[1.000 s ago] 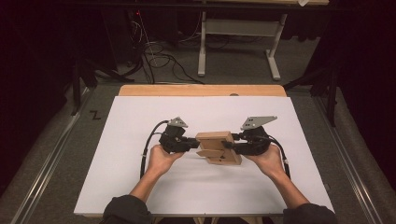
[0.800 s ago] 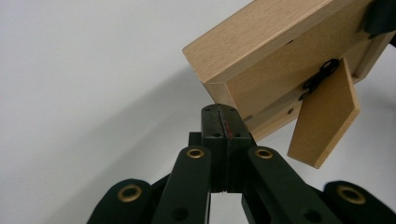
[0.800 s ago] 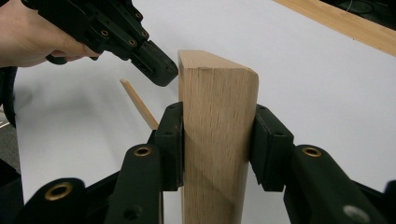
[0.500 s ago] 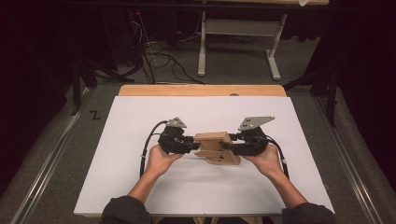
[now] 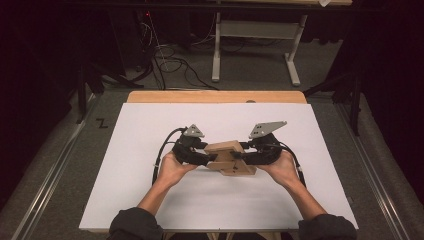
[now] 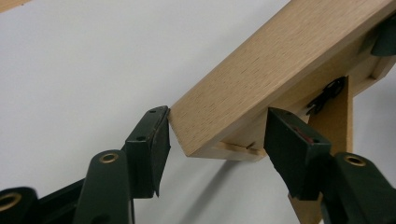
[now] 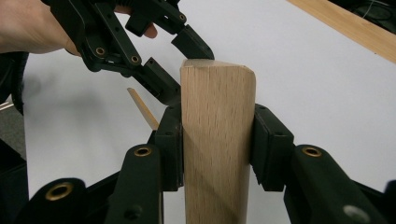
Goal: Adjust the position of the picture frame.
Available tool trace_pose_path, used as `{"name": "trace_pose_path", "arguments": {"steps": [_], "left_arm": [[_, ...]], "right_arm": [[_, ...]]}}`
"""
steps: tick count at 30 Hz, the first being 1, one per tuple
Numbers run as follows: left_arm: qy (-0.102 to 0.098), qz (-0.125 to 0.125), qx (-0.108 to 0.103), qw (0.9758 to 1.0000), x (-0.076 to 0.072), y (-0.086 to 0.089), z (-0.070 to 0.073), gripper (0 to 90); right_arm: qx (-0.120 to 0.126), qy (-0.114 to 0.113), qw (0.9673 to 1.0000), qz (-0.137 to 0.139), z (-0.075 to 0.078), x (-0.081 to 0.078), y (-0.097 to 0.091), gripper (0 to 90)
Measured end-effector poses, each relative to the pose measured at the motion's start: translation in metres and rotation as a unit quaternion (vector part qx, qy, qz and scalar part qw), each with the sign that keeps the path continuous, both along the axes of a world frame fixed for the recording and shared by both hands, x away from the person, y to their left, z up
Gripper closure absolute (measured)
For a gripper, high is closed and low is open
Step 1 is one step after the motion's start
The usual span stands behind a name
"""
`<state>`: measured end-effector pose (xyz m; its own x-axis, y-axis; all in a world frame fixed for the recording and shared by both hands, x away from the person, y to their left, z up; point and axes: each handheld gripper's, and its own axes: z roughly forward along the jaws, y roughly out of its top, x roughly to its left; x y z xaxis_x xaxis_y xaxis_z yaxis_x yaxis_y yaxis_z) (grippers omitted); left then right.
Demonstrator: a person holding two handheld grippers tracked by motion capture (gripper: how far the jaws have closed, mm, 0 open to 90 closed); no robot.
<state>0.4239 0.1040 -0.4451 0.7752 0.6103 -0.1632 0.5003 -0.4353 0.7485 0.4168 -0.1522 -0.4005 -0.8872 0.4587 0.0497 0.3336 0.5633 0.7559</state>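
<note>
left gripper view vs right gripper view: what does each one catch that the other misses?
Left gripper view: the left gripper with its jaws apart around the end of the light wooden block assembly; they have just been opening, one pad at the block's corner, the other clear of it. A small black clip sits on the block's underside.

Right gripper view: the right gripper with both pads clamped flat on the block's sides, and a hand behind the far gripper.

Both: the wooden block, its thin wooden panel, and the white table top.
</note>
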Motion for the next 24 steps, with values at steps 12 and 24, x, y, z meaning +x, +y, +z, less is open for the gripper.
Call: {"name": "trace_pose_path", "arguments": {"steps": [12, 24], "left_arm": [[0.0, -0.002, 0.007, 1.0, -0.004, 0.005, 0.003, 43.2], [0.0, -0.014, 0.011, 0.9998, -0.003, 0.008, 0.001, 42.3]], "right_arm": [[-0.01, -0.006, 0.9994, 0.033, 0.003, 0.003, 0.006, 60.9], [0.0, -0.004, 0.9994, 0.034, 0.0, 0.007, 0.01, 59.9]]}}
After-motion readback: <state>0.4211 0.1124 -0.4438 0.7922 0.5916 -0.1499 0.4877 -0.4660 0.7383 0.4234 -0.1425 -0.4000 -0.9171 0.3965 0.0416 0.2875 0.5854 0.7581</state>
